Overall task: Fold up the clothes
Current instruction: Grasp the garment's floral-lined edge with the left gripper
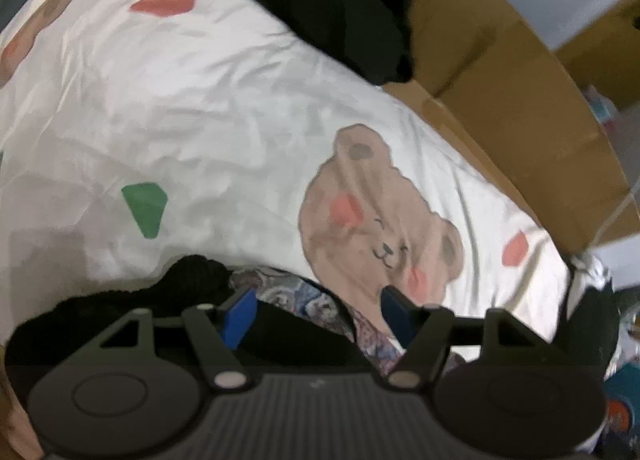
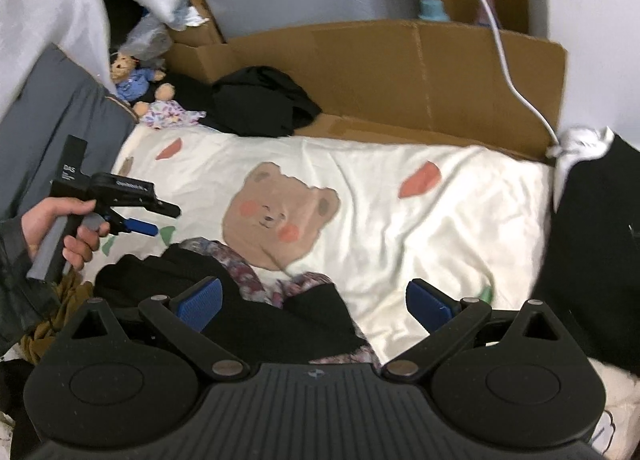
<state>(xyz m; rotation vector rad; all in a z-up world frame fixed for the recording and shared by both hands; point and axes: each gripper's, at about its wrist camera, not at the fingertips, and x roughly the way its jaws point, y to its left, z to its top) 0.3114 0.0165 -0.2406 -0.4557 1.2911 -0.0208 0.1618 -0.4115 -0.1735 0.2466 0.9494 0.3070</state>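
The black-and-floral garment (image 2: 256,300) lies bunched at the bed's near edge, directly under the right gripper (image 2: 314,302) and the left gripper (image 1: 316,314); both stand open, empty. Beyond, the bear-print sheet (image 2: 400,228) lies bare up to the cardboard (image 2: 400,72).

Left gripper (image 1: 318,306): jaws apart, blue pads clear of the cloth
Beneath it: black garment (image 1: 192,280) with floral lining (image 1: 304,300)
Sheet (image 1: 224,128): cream, bear print (blurred)
Far edge: dark clothes pile (image 1: 344,8) against cardboard (image 1: 520,100)
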